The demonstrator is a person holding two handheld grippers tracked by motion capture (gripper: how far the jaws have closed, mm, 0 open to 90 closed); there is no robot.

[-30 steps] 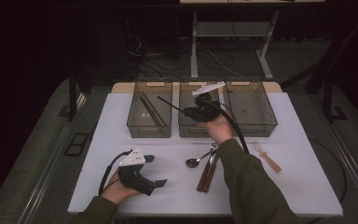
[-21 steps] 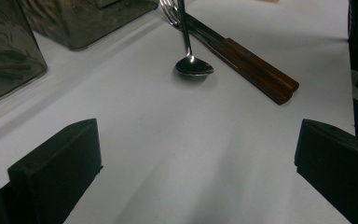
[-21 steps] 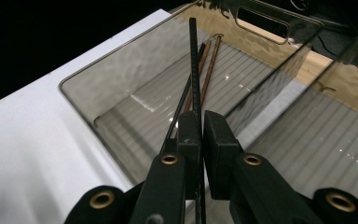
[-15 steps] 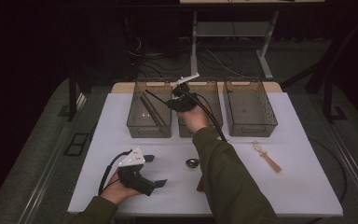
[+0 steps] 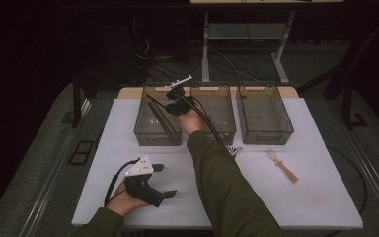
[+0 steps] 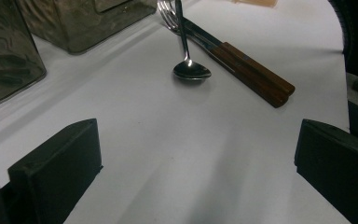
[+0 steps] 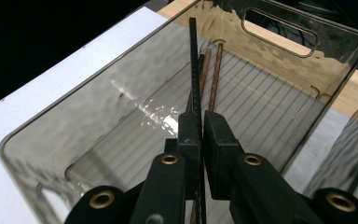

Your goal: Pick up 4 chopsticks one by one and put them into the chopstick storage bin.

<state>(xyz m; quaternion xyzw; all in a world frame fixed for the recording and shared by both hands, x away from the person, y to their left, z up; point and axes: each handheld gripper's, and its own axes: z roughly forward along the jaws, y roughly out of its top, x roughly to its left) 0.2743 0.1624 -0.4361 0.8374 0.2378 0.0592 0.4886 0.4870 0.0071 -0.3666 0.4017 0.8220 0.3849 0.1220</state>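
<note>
Holding a slim black chopstick between closed jaws, the right gripper hangs over the left-hand smoked clear plastic bin, the stick pointing down toward the ribbed floor.

Contents of that bin: two thin brown wooden chopsticks lying side by side along the floor, just past the black one's far end.

Left gripper: resting on the white table sheet near the front edge, jaws spread wide, holding nothing.

Loose on the sheet ahead of it: a small steel spoon, bowl toward the camera; steel forks beside it; wooden-handled cutlery touching the spoon's stem.

Further right: a small wire whisk with a pale wooden handle.

Two more smoked bins, middle and right.

Hazards, as judged:
- Grip sits near one end of the black chopstick (most of its length overhangs), so it may pivot in the pads and swing off line.
- Released from height, it could bounce on the ribs or land crosswise over the brown pair.
- Tilted too far, its tip may catch the bin wall and tip out over the rim.
- The cable trailing from the right gripper could snag the bin edge on withdrawal.
</note>
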